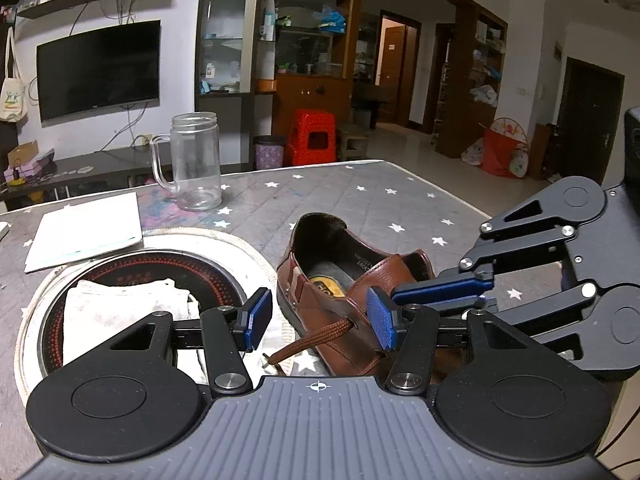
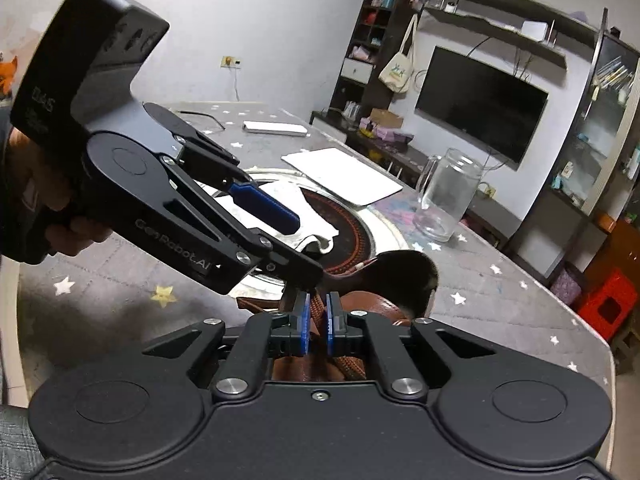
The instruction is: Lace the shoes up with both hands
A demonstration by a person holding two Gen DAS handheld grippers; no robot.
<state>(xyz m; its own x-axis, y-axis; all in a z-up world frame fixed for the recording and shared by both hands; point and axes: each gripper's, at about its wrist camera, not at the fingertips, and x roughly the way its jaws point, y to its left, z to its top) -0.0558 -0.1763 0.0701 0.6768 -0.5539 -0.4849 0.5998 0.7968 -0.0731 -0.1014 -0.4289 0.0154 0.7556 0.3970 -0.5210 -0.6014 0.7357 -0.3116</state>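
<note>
The shoe [image 1: 344,296] sits mid-surface [image 1: 360,196], well in from the edges. Left of it lies a cloth [image 1: 120,312]. The left claw [image 1: 320,316] gapes wide over the lace [image 1: 316,338]; the right claw [image 2: 317,322] pinches the lace narrowly beside it.

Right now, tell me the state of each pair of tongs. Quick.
Left tongs: open, holding nothing, straddling the lace at the shoe.
Right tongs: shut on the lace.
</note>
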